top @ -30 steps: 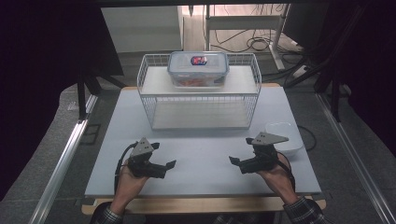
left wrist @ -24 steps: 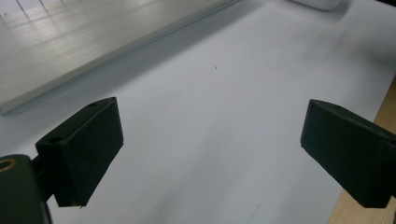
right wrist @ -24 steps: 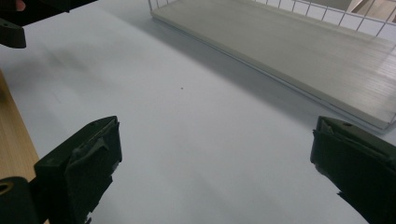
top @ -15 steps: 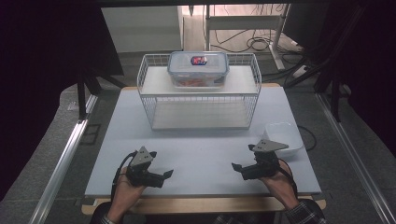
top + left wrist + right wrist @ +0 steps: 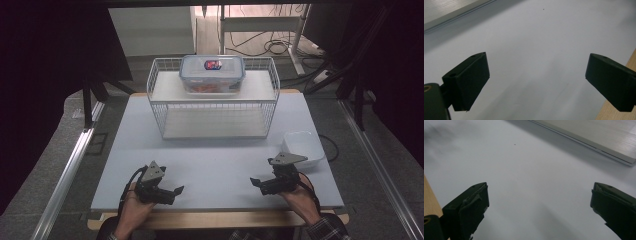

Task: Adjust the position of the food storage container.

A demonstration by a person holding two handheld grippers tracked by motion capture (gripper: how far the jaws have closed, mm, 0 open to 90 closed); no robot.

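Where the room is dark all around, a pale grey table [image 5: 215,160] sits in the light, with a strip of wood along its near edge. Cables lie on the floor behind it, and a metal rail runs down each side.

At the back of the table stands a white wire rack [image 5: 212,100] with a flat shelf on top. On that shelf sits a clear box [image 5: 212,74] with a blue-edged lid clipped shut. There is a red and blue sticker on the lid, and something orange inside, maybe food, but it is too blurry to tell. A small white tub [image 5: 302,146] lies on the table near the right side, just behind the right gripper [image 5: 256,182].

The right gripper is low over the near part of the table, held in a hand. Its two black jaws are wide apart and hold nothing, with bare table between them. The left gripper [image 5: 177,190] is at the near left, well apart from the other one. Its jaws are spread wide too, with nothing in them. Both point in towards the middle of the table
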